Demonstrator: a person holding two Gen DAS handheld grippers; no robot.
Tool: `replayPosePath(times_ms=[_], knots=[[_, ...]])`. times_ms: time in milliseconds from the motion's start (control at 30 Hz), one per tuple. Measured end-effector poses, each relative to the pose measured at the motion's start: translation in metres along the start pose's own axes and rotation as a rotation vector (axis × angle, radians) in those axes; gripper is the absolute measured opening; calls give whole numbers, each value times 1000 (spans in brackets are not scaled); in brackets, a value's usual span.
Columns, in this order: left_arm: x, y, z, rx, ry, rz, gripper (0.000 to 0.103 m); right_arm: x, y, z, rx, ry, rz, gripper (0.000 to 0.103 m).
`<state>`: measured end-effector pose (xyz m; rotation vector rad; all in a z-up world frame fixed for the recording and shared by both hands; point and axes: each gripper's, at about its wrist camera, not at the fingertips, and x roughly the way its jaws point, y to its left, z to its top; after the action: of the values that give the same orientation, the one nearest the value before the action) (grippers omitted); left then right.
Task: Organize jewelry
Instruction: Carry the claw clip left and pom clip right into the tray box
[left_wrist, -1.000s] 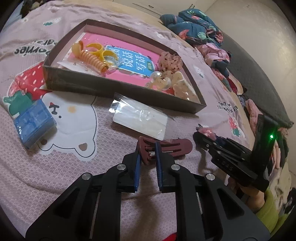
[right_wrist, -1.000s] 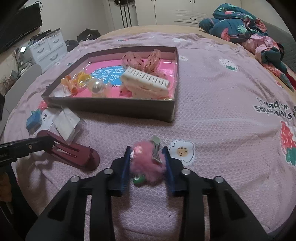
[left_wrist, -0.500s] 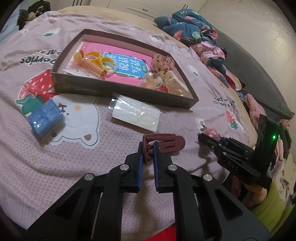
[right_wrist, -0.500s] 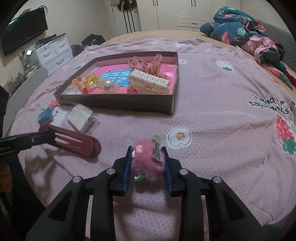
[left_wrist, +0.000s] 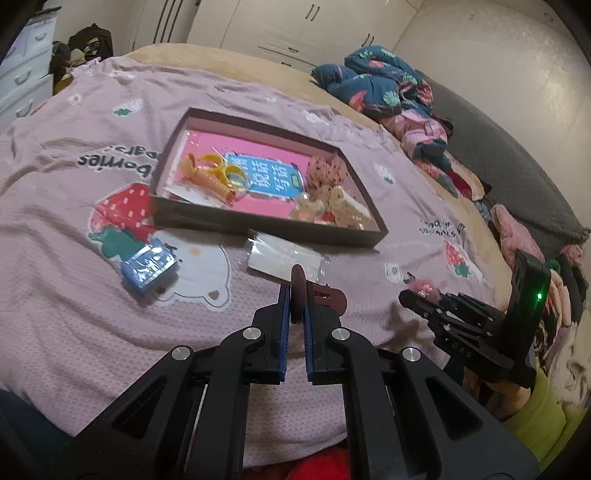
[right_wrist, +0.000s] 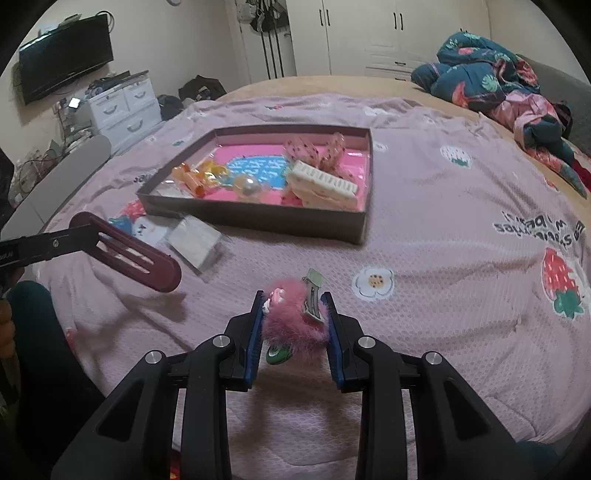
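Lifted off the bedspread, maroon clip (left_wrist: 297, 291) sits pinched in left tongs (left_wrist: 296, 306).

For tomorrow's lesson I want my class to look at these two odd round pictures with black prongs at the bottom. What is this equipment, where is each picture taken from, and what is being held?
There is no robot here. A person holds two hand-operated grippers, each carrying a wide-angle camera that looks forward along its jaws, hence the round, bent pictures.

One picture comes from the left gripper. Its jaws are shut on a dark red hair clip, held above the bed. The other comes from the right gripper, shut on a fluffy pink hair clip. Each gripper also appears at the edge of the other's picture.

Below lies a pink bedspread with a shallow box already holding hair accessories. Beside the box lie a clear plastic packet and a small blue box.
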<state>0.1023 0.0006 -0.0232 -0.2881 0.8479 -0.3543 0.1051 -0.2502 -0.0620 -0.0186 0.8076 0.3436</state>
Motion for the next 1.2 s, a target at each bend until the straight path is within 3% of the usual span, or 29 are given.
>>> replayPosePath(times_ms=[233,700,1200], knots=[[-17,10,17,-18,-63,32,1,-13,15,15,-20,-38,45,28],[-22,26,90,-40,-161,77,1,-16,26,75,-62,-125,60,28],[34,32,131,-90,-112,42,1,7,-7,138,-23,-169,-27,28]])
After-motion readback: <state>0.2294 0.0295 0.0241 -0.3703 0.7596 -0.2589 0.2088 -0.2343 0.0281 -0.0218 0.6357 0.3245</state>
